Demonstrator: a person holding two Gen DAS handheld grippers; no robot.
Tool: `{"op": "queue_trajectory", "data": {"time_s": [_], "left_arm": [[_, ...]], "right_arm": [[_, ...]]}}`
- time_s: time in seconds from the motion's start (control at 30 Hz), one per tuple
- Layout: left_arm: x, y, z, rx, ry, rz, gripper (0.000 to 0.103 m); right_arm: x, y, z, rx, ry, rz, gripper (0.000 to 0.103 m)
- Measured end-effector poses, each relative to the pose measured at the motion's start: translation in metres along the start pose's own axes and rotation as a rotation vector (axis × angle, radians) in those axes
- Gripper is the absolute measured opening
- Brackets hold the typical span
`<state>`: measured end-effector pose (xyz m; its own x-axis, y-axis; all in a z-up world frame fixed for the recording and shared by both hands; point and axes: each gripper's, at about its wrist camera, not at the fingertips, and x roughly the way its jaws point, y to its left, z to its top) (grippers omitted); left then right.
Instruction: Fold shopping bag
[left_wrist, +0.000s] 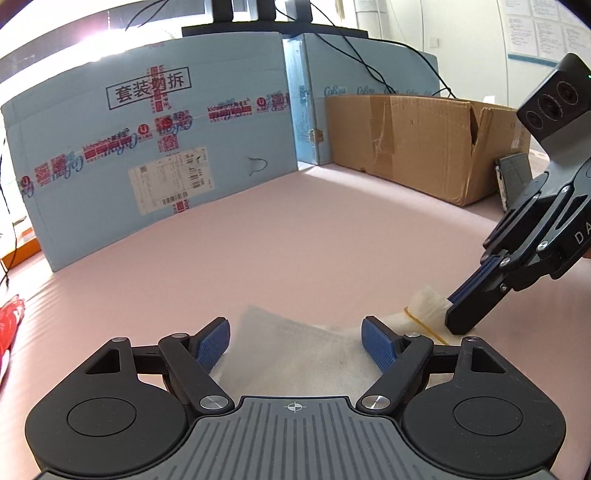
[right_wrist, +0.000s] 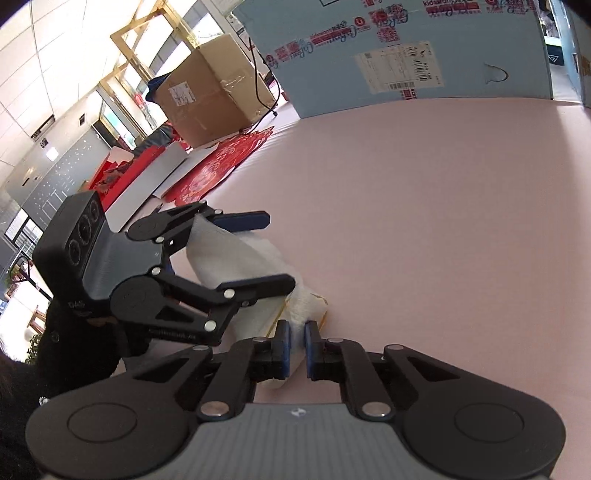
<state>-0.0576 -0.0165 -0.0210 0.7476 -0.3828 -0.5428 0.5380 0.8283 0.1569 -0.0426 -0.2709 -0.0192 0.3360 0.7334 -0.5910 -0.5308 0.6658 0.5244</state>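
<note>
Both tools are working the white shopping bag (left_wrist: 295, 358): left tool (left_wrist: 293, 341) is gaping wide around it, right tool (right_wrist: 297, 341) is pinching its banded end (left_wrist: 428, 304), risking slippage.

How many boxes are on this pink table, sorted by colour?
Blue boxes: 2, the large printed one and a second behind the brown one.
Brown cardboard boxes: 1.
Total: 3, counting only the left wrist view.
</note>
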Motion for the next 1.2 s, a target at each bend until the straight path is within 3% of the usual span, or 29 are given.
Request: {"op": "queue_trajectory", "data": {"time_s": [0.1,0.23,0.37,0.53,0.73,0.83,1.2], "left_arm": [[-0.018,-0.018,0.002,0.010,-0.046,0.089,0.080],[-0.037,-0.048,0.004,-0.013,-0.084,0.063,0.080],[-0.021,-0.076,0.002,0.049,-0.009,0.098,0.080],[-0.016,-0.083,-0.001,0.036,0.041,0.181,0.081],[-0.017,-0.095,0.000,0.079,0.080,0.258,0.081],[-0.014,-0.097,0.002,0.130,0.105,0.324,0.081],[-0.016,-0.070,-0.007,0.162,0.123,0.434,0.082]], "right_arm": [[0.001,-0.016,-0.002,0.083,-0.012,0.037,0.009],[0.003,-0.024,-0.005,0.125,-0.022,0.068,0.009],[0.006,-0.033,-0.008,0.177,-0.034,0.111,0.009],[0.008,-0.037,-0.011,0.192,-0.052,0.132,0.012],[0.015,-0.018,-0.002,0.061,-0.093,0.054,0.025],[0.018,-0.013,-0.007,0.026,-0.125,0.056,0.013],[0.007,-0.017,-0.026,0.106,-0.155,0.047,0.009]]}}
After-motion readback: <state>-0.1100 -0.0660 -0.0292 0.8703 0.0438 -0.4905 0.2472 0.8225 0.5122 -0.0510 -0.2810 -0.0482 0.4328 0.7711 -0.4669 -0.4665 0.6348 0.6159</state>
